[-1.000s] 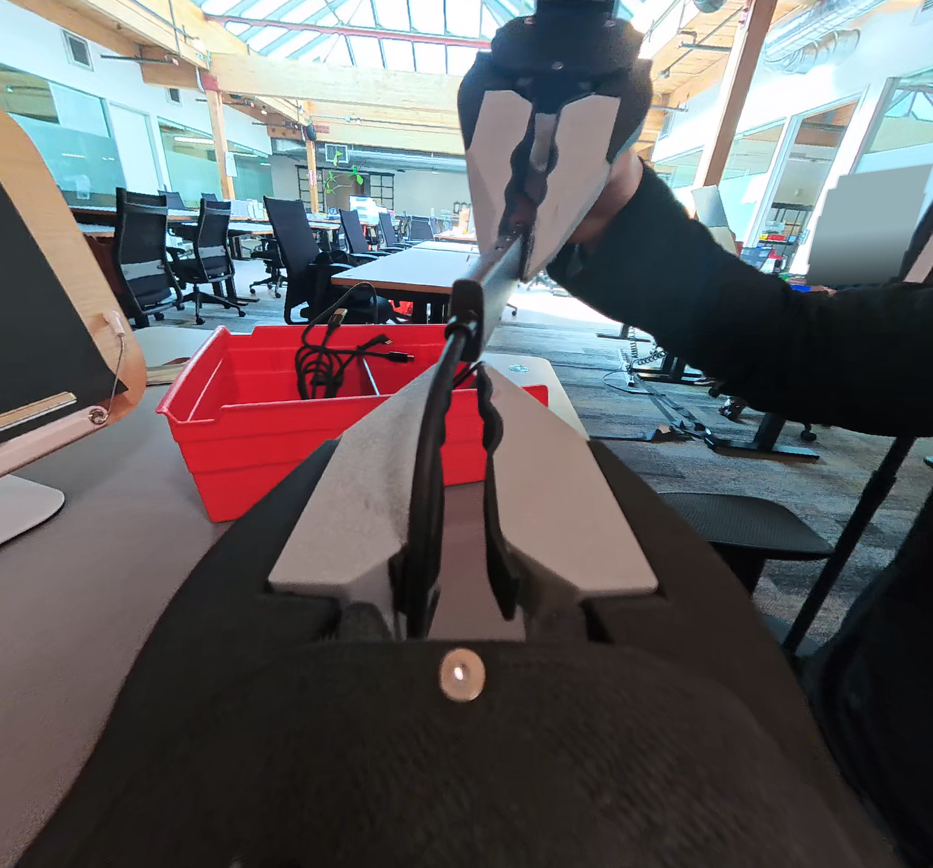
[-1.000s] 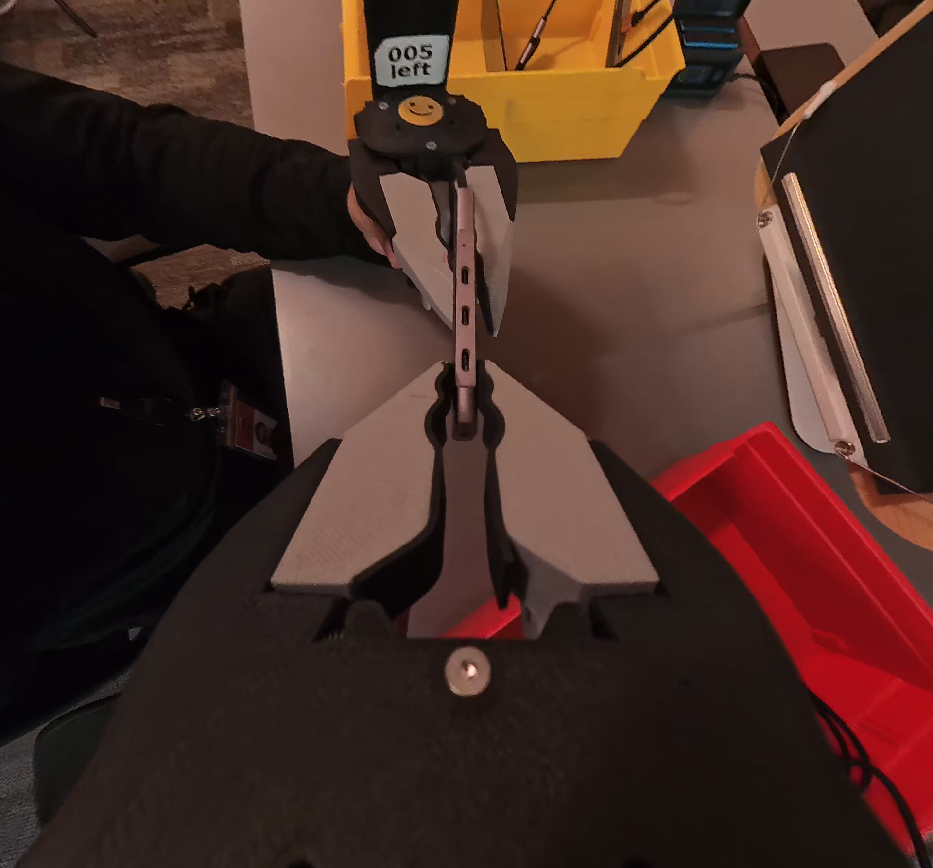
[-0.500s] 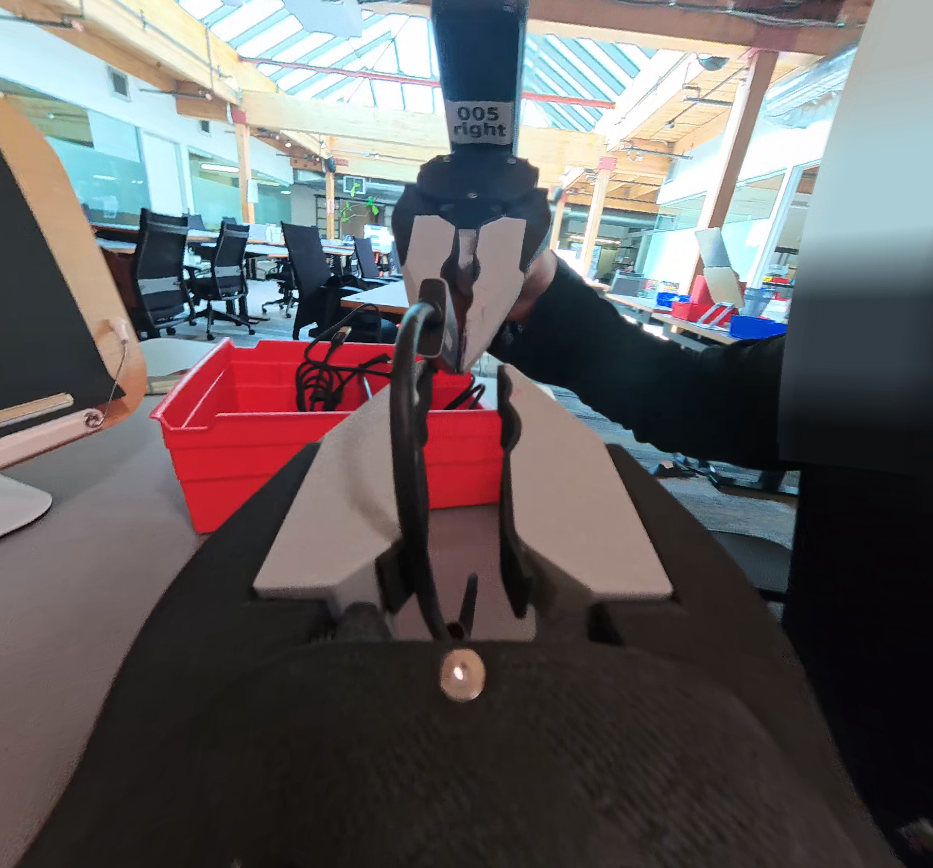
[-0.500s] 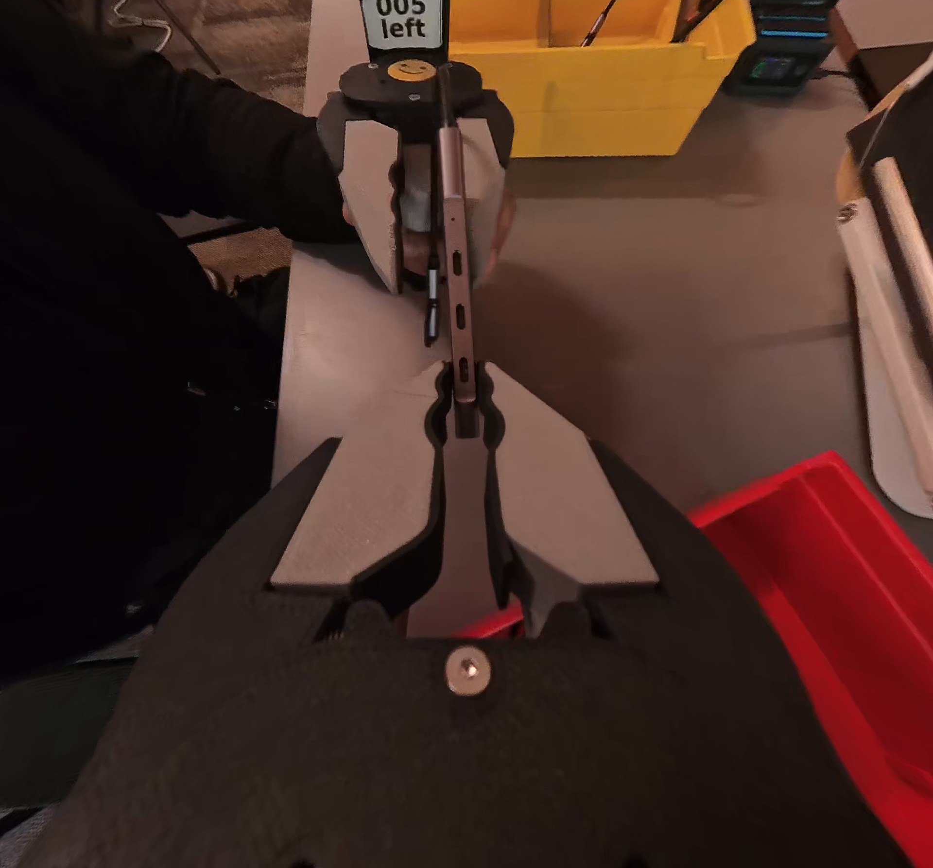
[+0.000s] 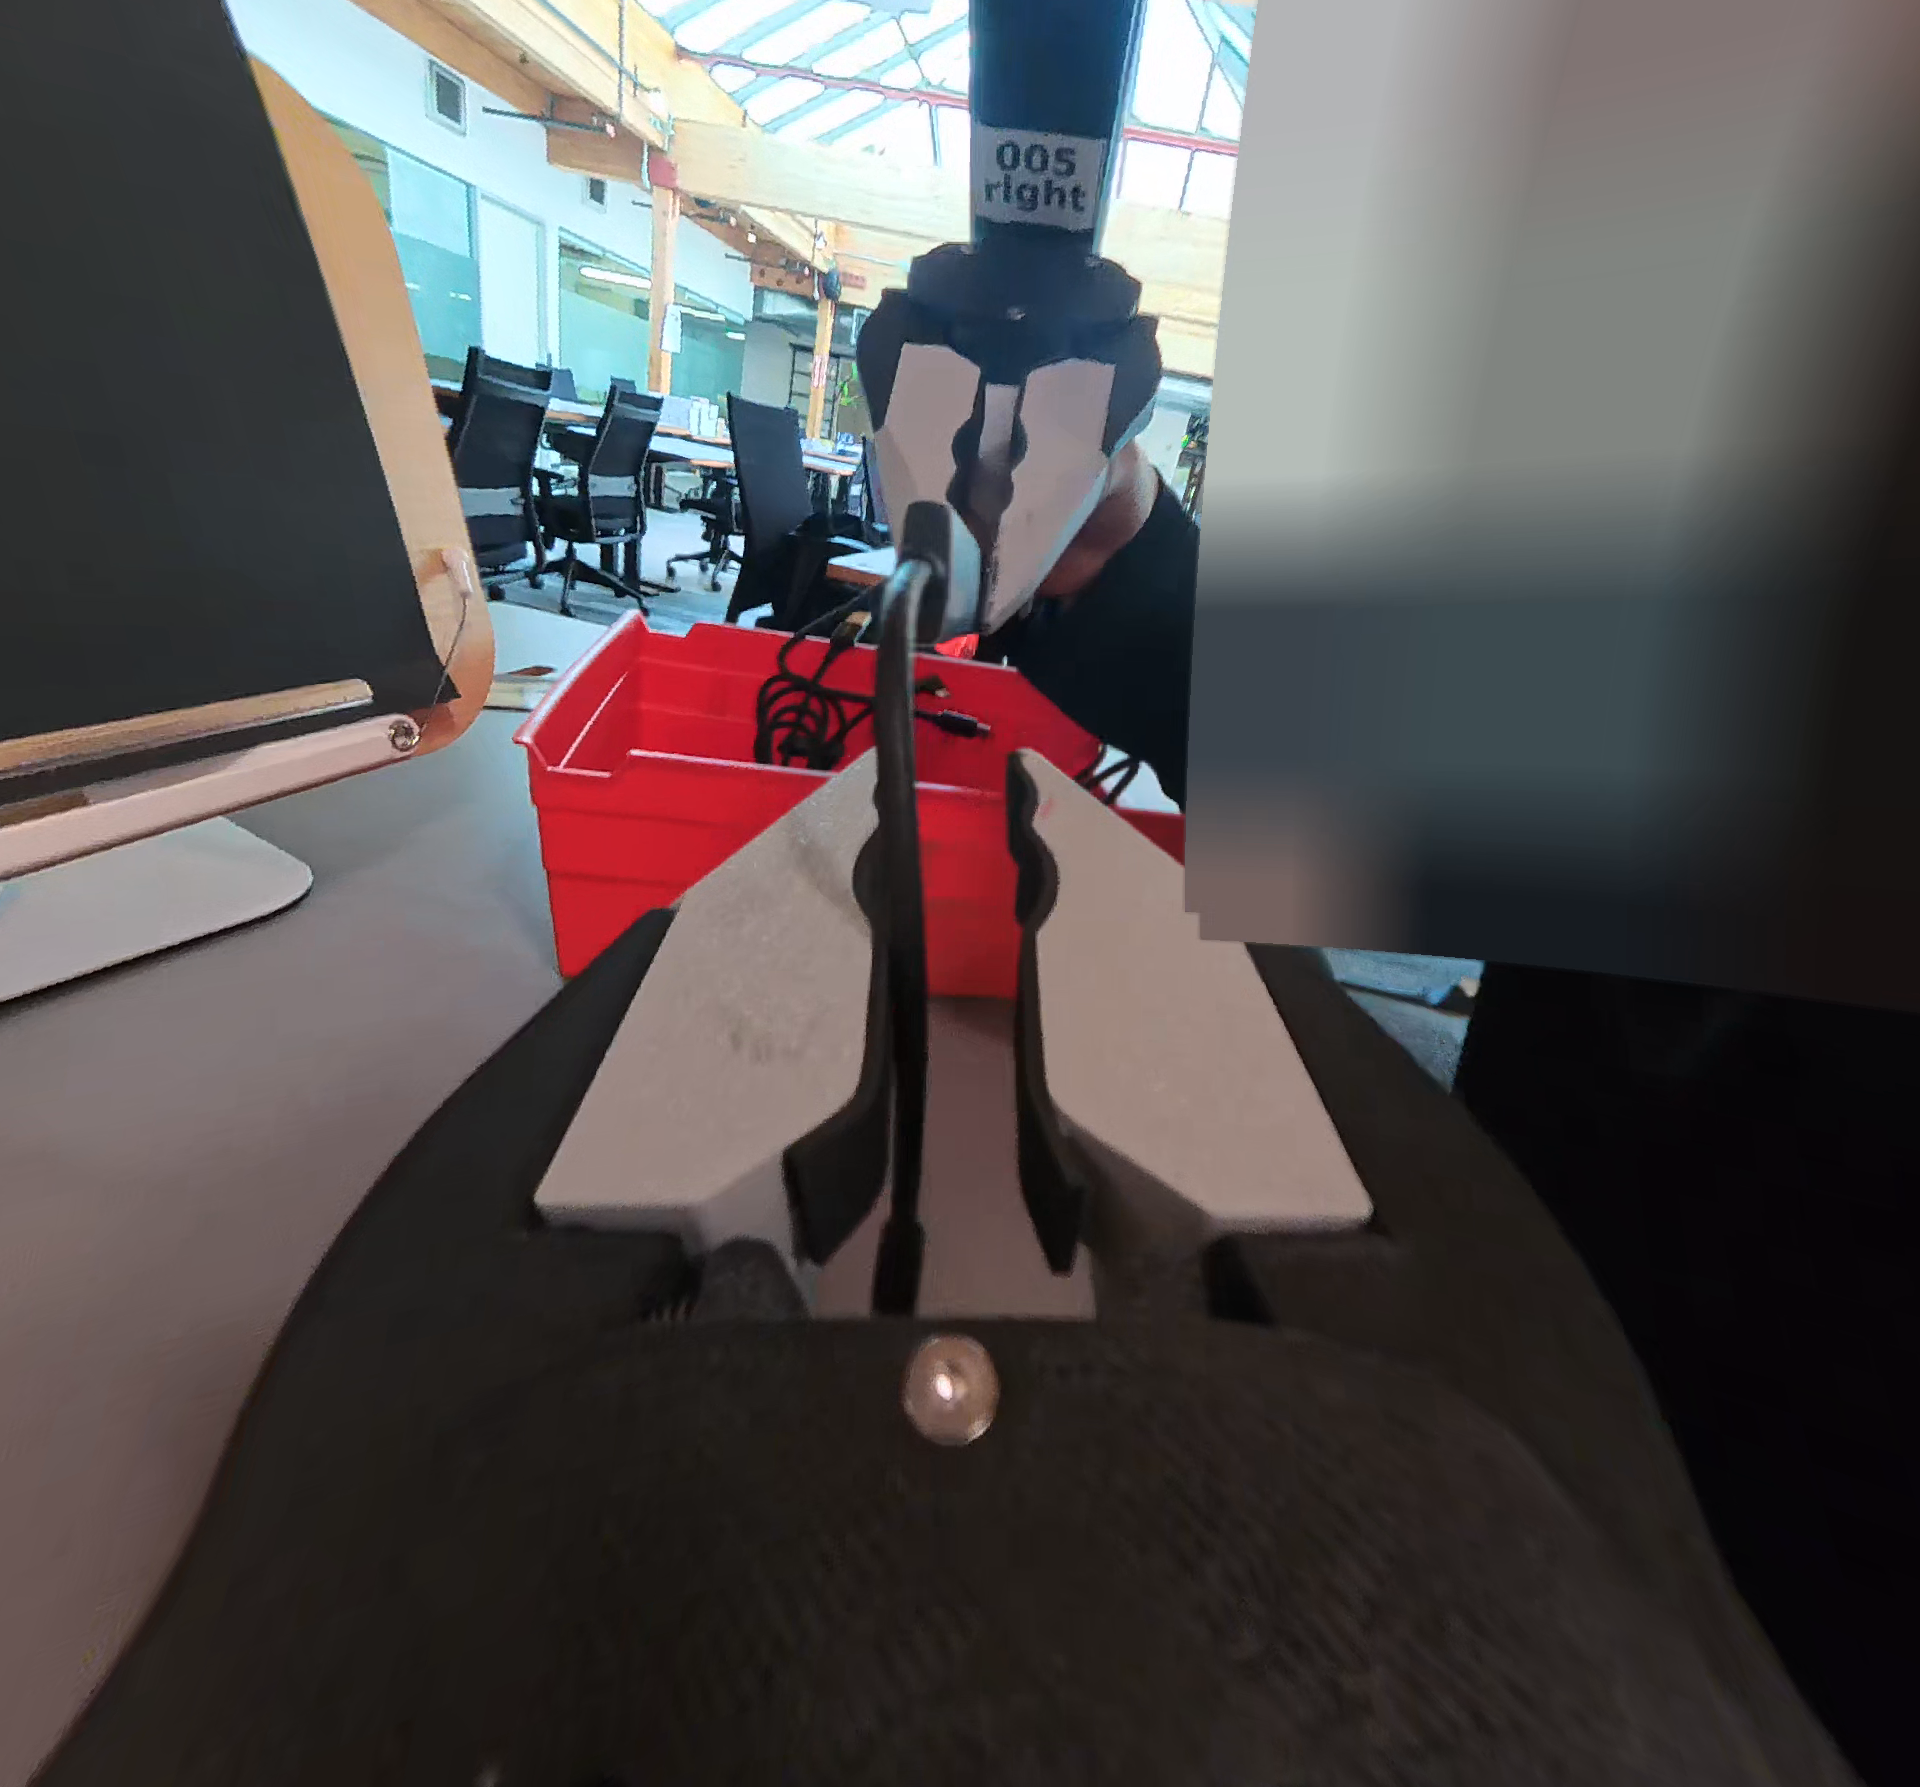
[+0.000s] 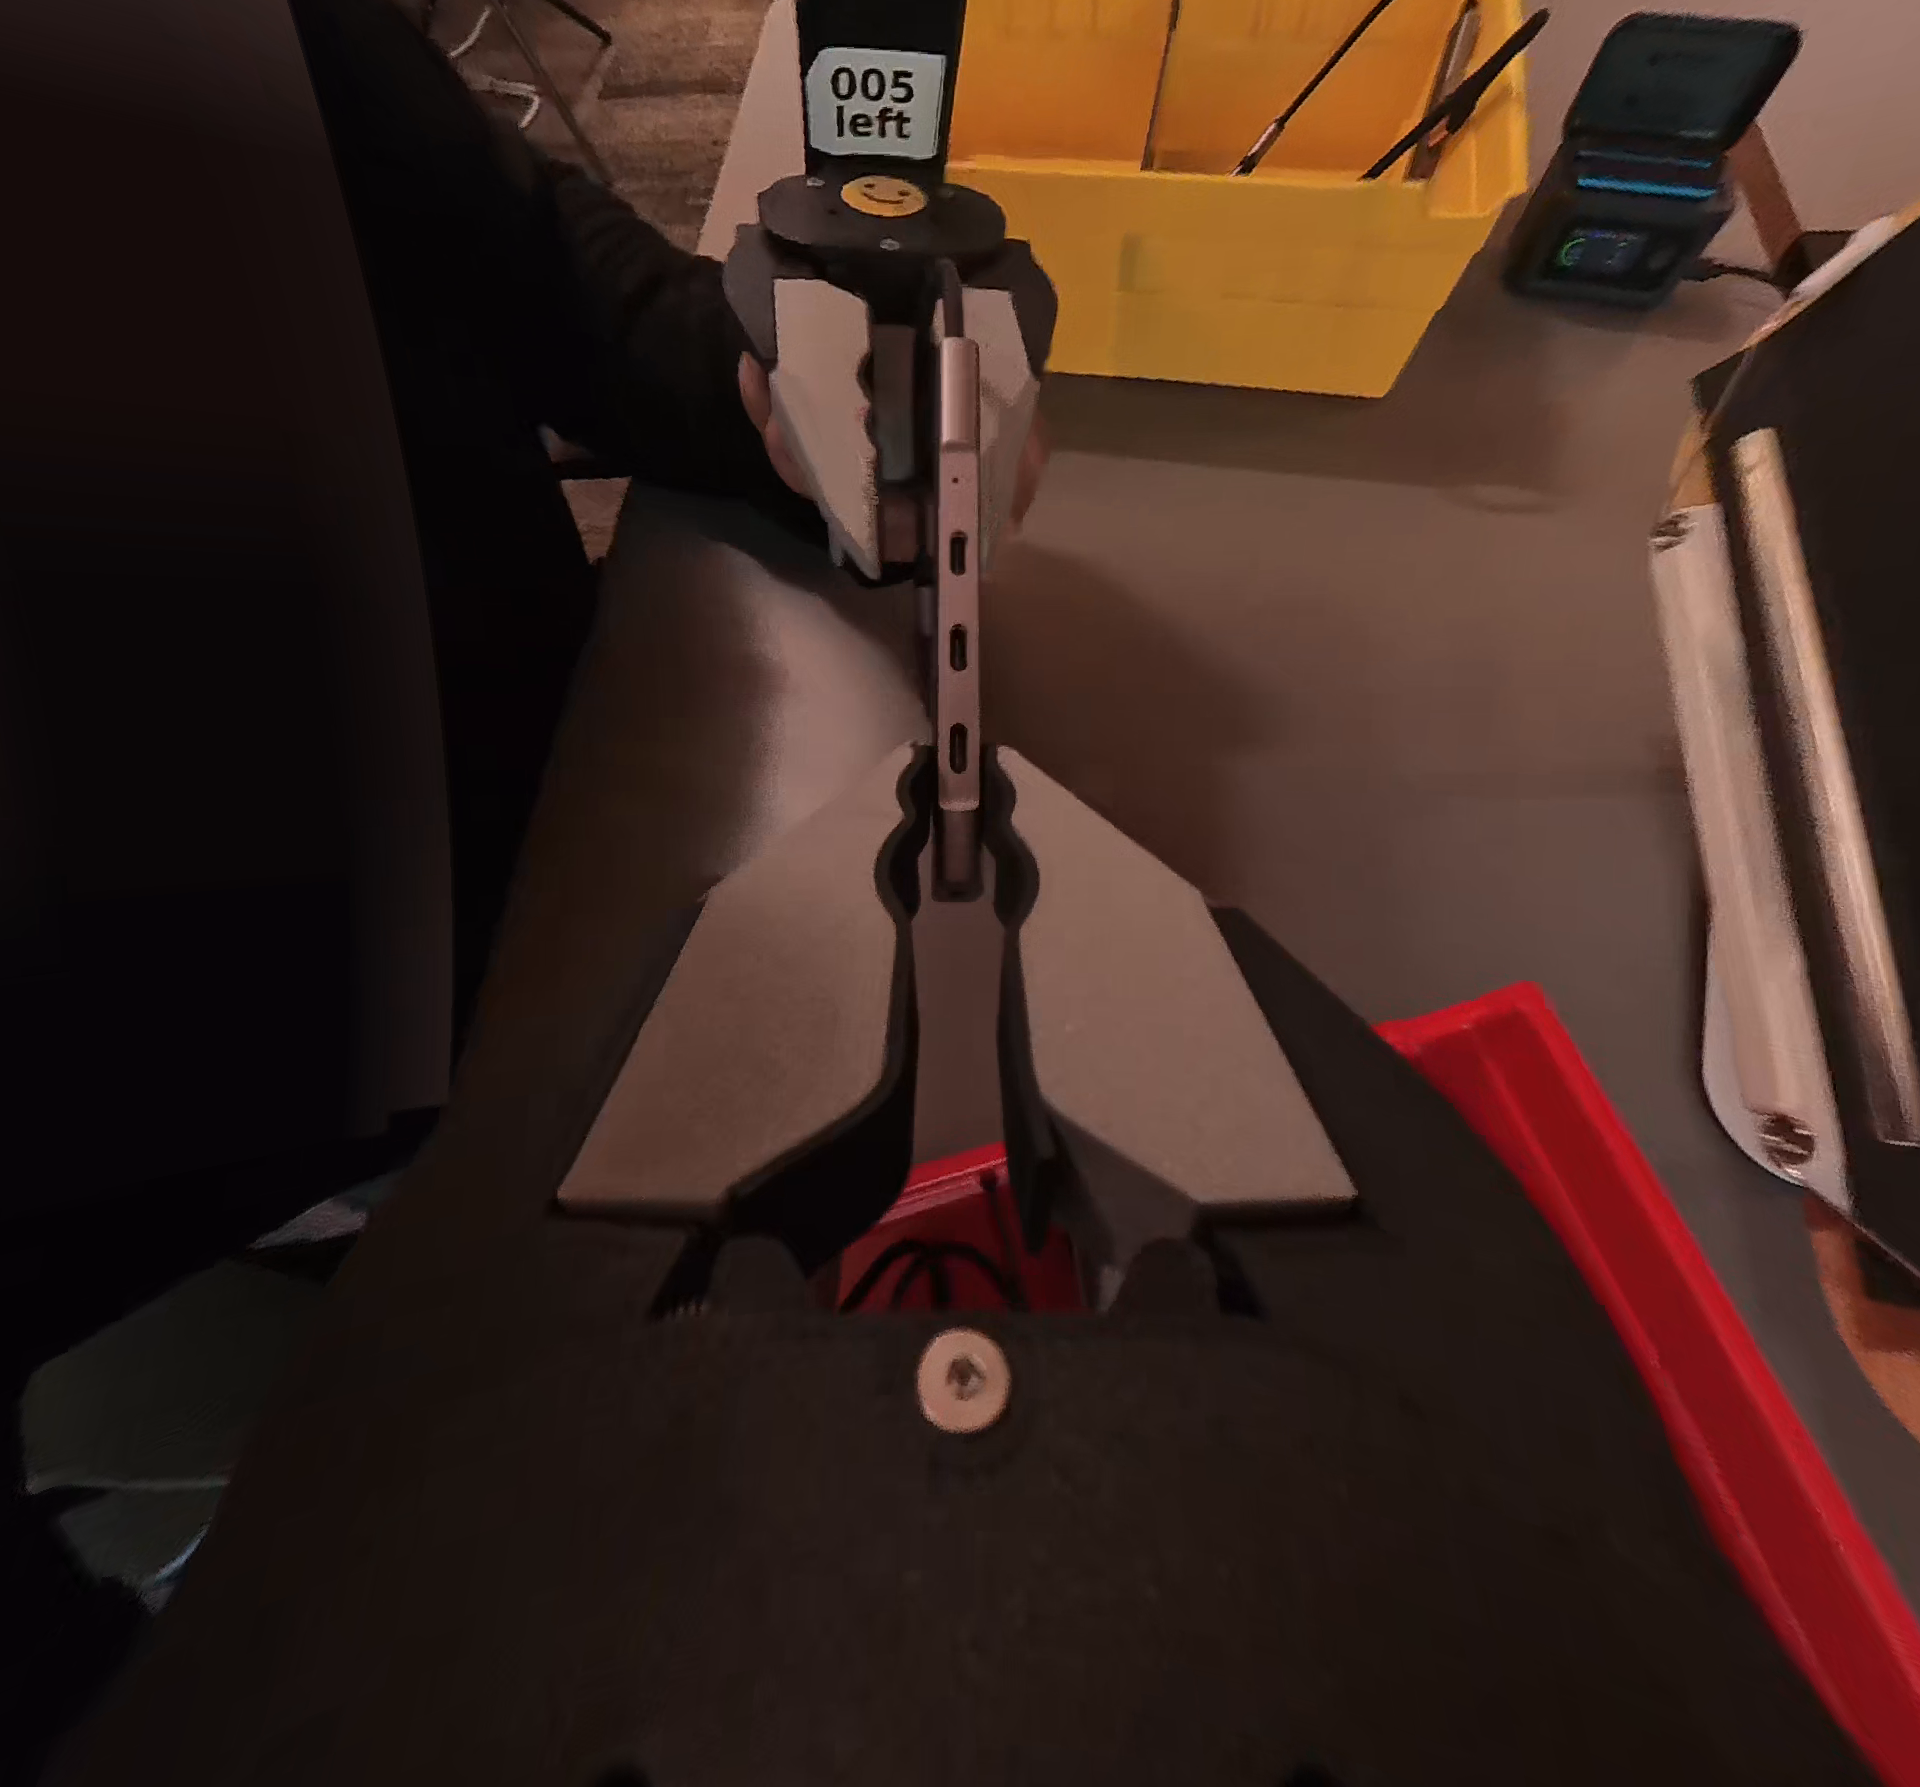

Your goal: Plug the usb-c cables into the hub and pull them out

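USB-C hub [image 6: 957, 615], slim grey bar with three ports along its edge, is held in mid-air above the grey table [image 6: 1299, 646], clamped at its near end between the closed fingers of the right gripper [image 6: 956, 802]. Its far end with the hub's own black cable [image 5: 899, 854] reaches into the left gripper [image 5: 940, 781], whose fingers stand apart; the cable runs loose down the gap against the left finger, not pinched. Red bin [image 5: 727, 833] with coiled black cables [image 5: 810, 714] sits just behind the left gripper. Yellow bin [image 6: 1247, 283] with more cables is farther back, a small dark device [image 6: 1631, 210] beside it
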Available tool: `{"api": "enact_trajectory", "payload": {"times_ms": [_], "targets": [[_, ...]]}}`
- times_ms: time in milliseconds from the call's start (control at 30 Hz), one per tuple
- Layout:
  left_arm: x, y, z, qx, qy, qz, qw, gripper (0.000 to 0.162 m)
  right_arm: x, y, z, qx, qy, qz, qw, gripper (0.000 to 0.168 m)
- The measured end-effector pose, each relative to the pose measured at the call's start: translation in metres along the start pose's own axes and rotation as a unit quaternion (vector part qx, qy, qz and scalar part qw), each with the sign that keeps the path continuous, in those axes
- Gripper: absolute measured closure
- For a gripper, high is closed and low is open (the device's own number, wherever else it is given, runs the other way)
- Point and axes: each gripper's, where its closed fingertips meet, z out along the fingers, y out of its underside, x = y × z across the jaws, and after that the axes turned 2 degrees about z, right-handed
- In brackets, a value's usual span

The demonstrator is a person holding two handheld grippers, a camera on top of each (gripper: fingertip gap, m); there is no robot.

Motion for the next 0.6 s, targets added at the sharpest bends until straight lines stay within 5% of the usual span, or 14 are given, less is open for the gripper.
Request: {"api": "enact_trajectory", "payload": {"times_ms": [200, 333, 467, 600], "targets": [[0.009, 0.009, 0.009, -0.004, 0.024, -0.028, 0.999, 0.143, -0.011, 0.028, 0.015, -0.056, -0.013, 0.011, 0.998, 0.162], [0.015, 0.007, 0.012, 0.005, 0.023, -0.023, 0.999, 0.159, -0.018, 0.024, 0.016, -0.046, -0.005, 0.021, 0.999, 0.162], [0.011, 0.016, 0.015, -0.025, -0.01, 0.022, 0.999, 0.138, -0.028, 0.023, 0.018, -0.051, -0.001, 0.024, 0.998, 0.162], [0.015, 0.011, 0.015, -0.018, -0.008, 0.031, 0.999, 0.137, -0.033, 0.018, 0.011, -0.052, 0.032, 0.025, 0.998, 0.162]]}}
